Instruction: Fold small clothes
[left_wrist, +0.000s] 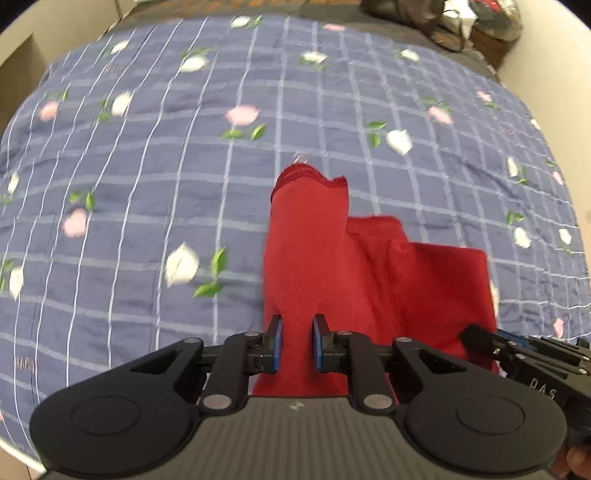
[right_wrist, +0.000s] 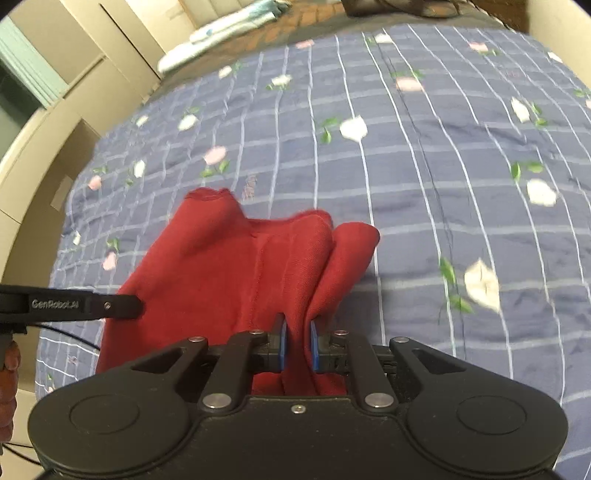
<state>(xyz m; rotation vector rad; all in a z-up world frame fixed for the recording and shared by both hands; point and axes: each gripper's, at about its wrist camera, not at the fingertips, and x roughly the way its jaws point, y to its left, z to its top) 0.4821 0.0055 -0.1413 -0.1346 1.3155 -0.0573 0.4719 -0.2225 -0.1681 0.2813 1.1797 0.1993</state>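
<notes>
Both tongs, left tongs (left_wrist: 297, 343) and right tongs (right_wrist: 297, 345), are clamped on bunched near edges of the red knit garment (left_wrist: 332, 266), which trails ahead of them onto the floral bedspread (left_wrist: 147, 184). Folding looks barely begun: the cloth is rumpled, partly doubled, with ribbed cuffs at its far end.

Garment (left_wrist: 332, 258) on bedspread (left_wrist: 147, 184), near edge between both grippers, left gripper (left_wrist: 297, 341) apparently left of right gripper (right_wrist: 297, 341)
</notes>
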